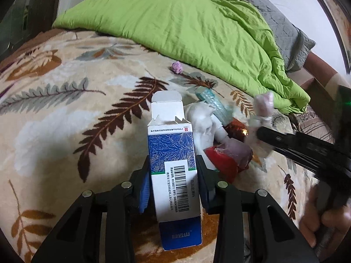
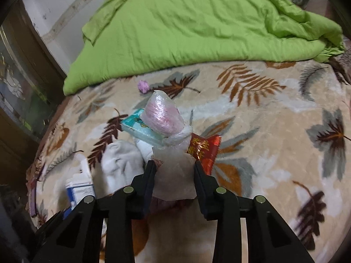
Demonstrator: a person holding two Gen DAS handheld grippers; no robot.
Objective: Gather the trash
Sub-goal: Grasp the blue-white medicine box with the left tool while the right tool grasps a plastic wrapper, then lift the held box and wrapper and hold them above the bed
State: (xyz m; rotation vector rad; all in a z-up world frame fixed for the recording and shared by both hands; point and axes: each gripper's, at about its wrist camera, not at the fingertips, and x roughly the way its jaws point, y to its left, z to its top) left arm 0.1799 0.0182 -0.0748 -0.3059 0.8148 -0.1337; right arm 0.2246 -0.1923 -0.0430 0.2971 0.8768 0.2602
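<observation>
My left gripper (image 1: 173,164) is shut on a blue-and-white carton (image 1: 171,144) whose top flap stands open; the same carton (image 2: 81,186) shows at lower left in the right wrist view. My right gripper (image 2: 173,166) is shut on a knotted clear plastic bag (image 2: 162,116) with pink contents, and both gripper (image 1: 261,131) and bag (image 1: 263,105) appear, blurred, at the right of the left wrist view. Under them lies a pile: a teal tissue pack (image 2: 140,129), white cloth (image 2: 122,160) and a red wrapper (image 2: 204,151). A pink crumpled ball (image 1: 177,67) lies farther off.
All of this lies on a bed covered with a beige leaf-print blanket (image 2: 274,131). A green quilt (image 1: 186,22) is heaped across the far side, with a grey pillow (image 1: 283,26) behind it. A dark cabinet (image 2: 17,87) stands at the left. A person's hand (image 1: 329,223) holds the right tool.
</observation>
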